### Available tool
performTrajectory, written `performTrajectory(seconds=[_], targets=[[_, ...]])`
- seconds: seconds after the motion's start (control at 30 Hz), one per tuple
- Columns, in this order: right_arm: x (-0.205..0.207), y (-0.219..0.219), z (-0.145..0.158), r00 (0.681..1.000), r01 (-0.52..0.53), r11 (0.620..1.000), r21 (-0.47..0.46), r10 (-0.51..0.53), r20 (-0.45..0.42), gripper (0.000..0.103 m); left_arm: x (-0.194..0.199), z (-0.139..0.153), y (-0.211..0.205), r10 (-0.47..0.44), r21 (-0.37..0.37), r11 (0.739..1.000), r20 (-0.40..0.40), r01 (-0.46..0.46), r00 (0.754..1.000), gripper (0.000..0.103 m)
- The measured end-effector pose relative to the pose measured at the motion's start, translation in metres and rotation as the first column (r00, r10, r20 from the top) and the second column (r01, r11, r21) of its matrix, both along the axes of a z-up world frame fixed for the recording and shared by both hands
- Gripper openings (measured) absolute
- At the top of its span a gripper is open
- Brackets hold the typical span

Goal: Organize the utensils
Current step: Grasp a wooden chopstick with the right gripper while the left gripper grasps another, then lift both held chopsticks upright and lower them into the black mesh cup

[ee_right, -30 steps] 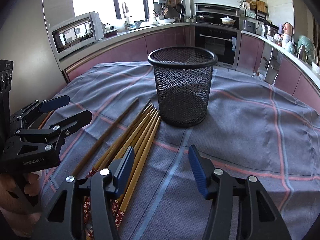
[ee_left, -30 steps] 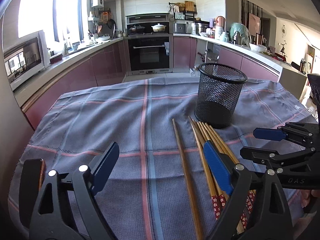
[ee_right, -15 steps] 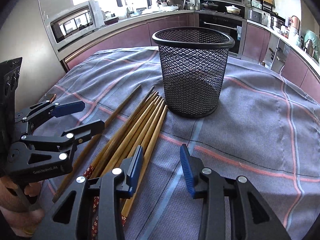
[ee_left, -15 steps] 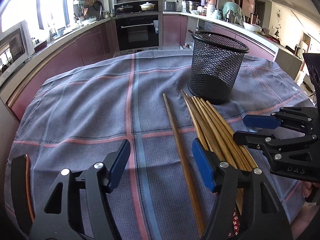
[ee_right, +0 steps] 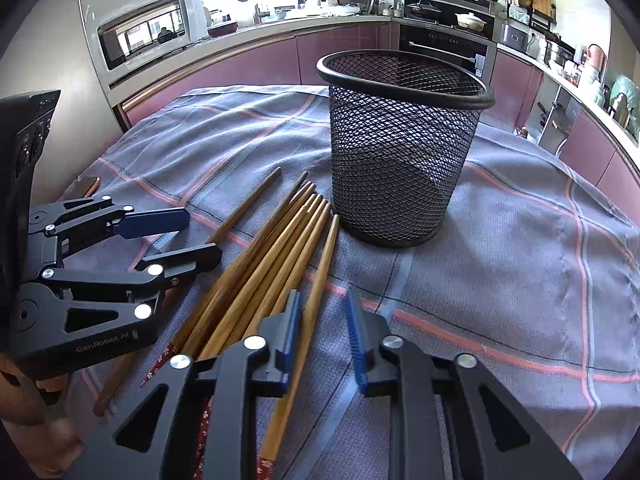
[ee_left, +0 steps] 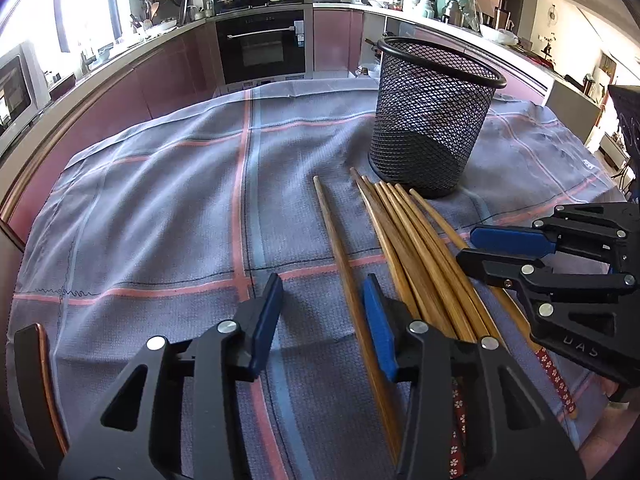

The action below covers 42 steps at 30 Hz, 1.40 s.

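Note:
Several wooden chopsticks (ee_left: 416,240) lie side by side on a checked cloth, tips toward a black mesh cup (ee_left: 432,116) that stands upright and looks empty. One single chopstick (ee_left: 340,248) lies a little left of the bundle. My left gripper (ee_left: 320,320) is open and low over the cloth, its jaws either side of the single chopstick. My right gripper (ee_right: 320,328) is open, its jaws either side of the rightmost chopstick (ee_right: 316,288) of the bundle (ee_right: 264,264). The cup also shows in the right wrist view (ee_right: 400,152).
The grey-blue checked cloth (ee_left: 160,200) covers the table. A phone (ee_right: 82,187) lies near the table's left edge. Kitchen counters, an oven and a microwave stand beyond the table.
Both grippers have moved forward and down toward the chopsticks and their jaws have narrowed. The chopsticks and cup have not moved.

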State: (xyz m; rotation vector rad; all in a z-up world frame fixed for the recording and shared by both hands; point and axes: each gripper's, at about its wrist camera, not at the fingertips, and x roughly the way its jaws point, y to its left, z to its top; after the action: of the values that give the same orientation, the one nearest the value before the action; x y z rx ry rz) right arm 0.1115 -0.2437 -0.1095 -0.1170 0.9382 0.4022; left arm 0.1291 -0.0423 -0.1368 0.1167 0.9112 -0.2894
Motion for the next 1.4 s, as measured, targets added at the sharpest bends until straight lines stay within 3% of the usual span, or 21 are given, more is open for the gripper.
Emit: performTrajectory(seconds=[0.17,0.4,0.6,0.97,1.4], targets=[[0.001,-0.009,0.0,1.0,0.0,0.999,0.049,0.001,-0.018,0.006,0.001,0.001,0.001,-0.015,-0.047,0.999,-0.025,0.014,1.0,0.011],[-0.009,-0.024,0.017,1.0,-0.014,0.994,0.107,0.013,0.015,0.005,-0.002,0.007,0.003,0.002,-0.089,0.996,-0.032,-0.005,0.999,0.009],[-0.02,-0.042,0.047,0.996,-0.036,0.982,0.183,0.02,0.09,0.005,-0.013,0.028,0.018,-0.007,-0.134,0.991,0.011,0.008,1.0,0.008],[-0.033,-0.069,0.112,0.958,-0.063,0.952,0.299,-0.026,0.287,0.005,-0.038,0.109,0.046,-0.061,-0.295,0.949,0.163,0.107,0.985,0.008],[-0.012,-0.089,0.176,0.885,-0.079,0.941,0.33,-0.087,0.458,0.005,-0.044,0.228,0.053,-0.01,-0.415,0.887,0.42,0.201,0.908,0.008]])
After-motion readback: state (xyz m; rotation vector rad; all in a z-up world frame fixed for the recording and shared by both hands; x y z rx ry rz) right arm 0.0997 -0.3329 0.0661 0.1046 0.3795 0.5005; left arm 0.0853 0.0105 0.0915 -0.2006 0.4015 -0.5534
